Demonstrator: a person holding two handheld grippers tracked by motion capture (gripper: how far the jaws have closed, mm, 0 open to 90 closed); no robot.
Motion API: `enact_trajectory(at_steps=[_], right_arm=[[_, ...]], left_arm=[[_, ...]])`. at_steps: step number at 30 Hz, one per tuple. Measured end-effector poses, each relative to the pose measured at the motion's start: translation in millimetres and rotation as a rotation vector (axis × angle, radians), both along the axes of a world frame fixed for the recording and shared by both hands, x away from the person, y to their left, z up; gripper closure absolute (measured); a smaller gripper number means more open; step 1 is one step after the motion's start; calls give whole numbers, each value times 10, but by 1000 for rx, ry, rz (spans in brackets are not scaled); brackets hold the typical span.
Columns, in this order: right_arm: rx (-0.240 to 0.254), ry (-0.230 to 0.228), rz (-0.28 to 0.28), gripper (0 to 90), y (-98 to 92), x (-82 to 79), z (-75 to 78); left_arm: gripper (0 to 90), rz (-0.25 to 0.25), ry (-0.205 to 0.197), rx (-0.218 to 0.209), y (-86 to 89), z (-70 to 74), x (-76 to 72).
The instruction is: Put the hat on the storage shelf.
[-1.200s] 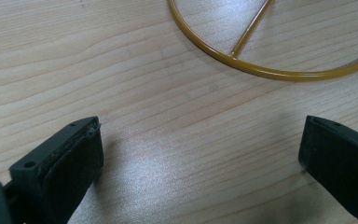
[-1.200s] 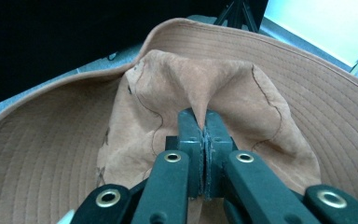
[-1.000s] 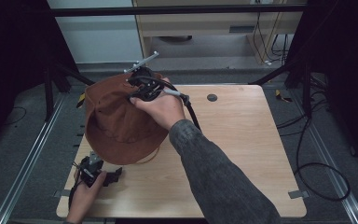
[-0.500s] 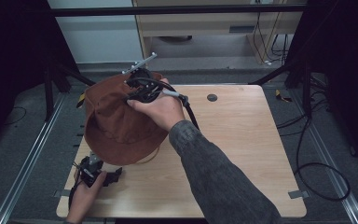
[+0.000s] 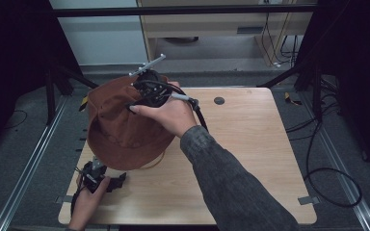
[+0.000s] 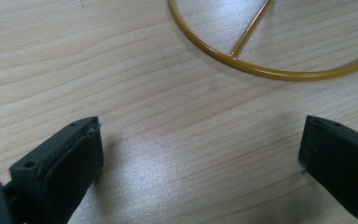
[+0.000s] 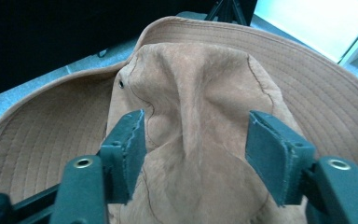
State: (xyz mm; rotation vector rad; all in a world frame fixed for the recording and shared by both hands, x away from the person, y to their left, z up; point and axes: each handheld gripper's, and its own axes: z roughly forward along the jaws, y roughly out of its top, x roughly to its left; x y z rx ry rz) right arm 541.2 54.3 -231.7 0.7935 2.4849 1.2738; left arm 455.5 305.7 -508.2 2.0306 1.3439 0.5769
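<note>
A: The brown hat (image 5: 120, 130) sits over the near-left part of the wooden table (image 5: 250, 159), its brim hanging past the left edge and its crown raised toward the far side. It has not shifted from a second ago.

B: And underneath it?

A: A yellow wire stand (image 6: 270, 70): in the left gripper view its ring lies flat on the wood, with a thin spoke crossing inside it. A bit of the ring peeks out below the brim in the high view too.

B: What about the person's right hand (image 5: 168, 115)?

A: It rests on top of the crown, in the same spot as before. The right gripper (image 7: 196, 154) has just been opening: its jaws now stand apart on either side of a pinched ridge of the crown, the fabric between them but the pads not pressing on it.

B: And the left gripper (image 6: 200, 158)?

A: Low at the near-left corner of the table, just in front of the brim, held where it was a second ago. Its jaws are spread wide over bare wood, with nothing between them.
</note>
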Motion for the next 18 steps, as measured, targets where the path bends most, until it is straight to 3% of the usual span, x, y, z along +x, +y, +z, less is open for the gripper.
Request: enact_trajectory(at_steps=[10, 18], right_arm=[[-11, -4, -22, 182, -89, -67, 25], [-16, -11, -25, 103, -200, -101, 24]], left_arm=[[0, -1, 1, 1, 1, 1, 0], [0, 0, 0, 0, 0, 0, 0]])
